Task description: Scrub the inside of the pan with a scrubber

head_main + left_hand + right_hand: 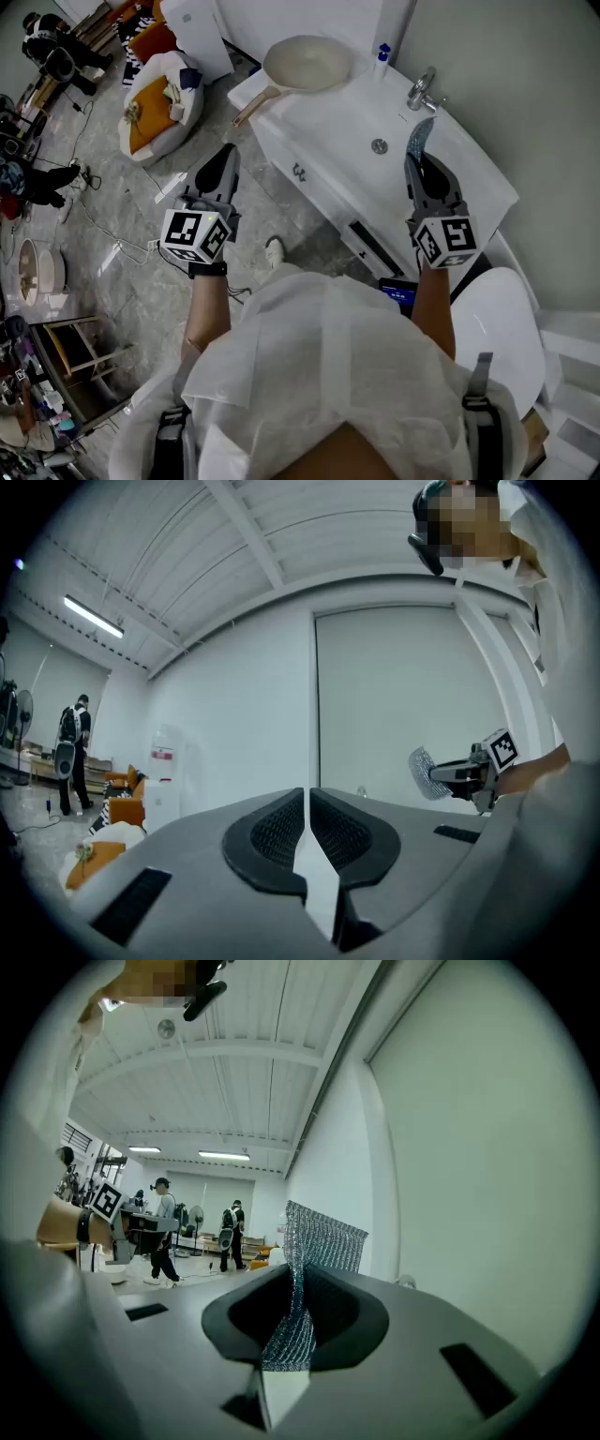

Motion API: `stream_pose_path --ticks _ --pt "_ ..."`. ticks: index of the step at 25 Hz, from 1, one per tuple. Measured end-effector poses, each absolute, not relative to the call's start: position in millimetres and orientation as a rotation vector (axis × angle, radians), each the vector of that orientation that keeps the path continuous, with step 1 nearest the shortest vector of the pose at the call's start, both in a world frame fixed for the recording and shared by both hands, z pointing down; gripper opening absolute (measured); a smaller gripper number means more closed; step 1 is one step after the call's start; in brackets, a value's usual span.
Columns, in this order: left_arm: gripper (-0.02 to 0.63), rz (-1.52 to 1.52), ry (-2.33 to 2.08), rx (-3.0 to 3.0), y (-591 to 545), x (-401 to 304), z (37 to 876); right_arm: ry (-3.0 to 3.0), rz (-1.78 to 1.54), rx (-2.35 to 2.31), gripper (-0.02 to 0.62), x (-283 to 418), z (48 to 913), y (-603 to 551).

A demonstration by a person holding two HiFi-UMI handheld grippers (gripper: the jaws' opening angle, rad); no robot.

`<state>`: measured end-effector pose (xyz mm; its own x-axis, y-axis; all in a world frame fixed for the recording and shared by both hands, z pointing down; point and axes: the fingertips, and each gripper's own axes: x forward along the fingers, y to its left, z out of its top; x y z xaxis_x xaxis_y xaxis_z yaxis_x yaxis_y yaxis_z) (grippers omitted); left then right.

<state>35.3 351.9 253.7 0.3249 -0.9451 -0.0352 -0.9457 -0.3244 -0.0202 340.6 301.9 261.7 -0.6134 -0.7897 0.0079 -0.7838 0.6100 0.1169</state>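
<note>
As scrubber (323,1241) stands, right hand-held gripper (292,1283) clamps it.

We count one pan (309,62), one scrubber (419,138), one tap (422,91), one blue-capped bottle (381,58), one drain (379,146) and one white sink unit (328,122). We hold two grippers, one left gripper (225,155) and one right gripper (417,167), each with one marker cube and two fingers.
</note>
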Motion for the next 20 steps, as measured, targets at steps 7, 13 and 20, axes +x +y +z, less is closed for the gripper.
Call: stream_pose_path --ticks 7,13,20 --pt "0.031 0.026 1.813 -2.535 353 32 254 -2.757 -0.142 1.352 0.049 340 264 304" --pt "0.031 0.038 1.836 -2.543 356 25 259 -2.748 -0.128 1.354 0.049 336 267 304" --pt "0.031 0.04 1.866 -2.551 357 5 267 -2.746 -0.08 1.354 0.049 326 274 300"
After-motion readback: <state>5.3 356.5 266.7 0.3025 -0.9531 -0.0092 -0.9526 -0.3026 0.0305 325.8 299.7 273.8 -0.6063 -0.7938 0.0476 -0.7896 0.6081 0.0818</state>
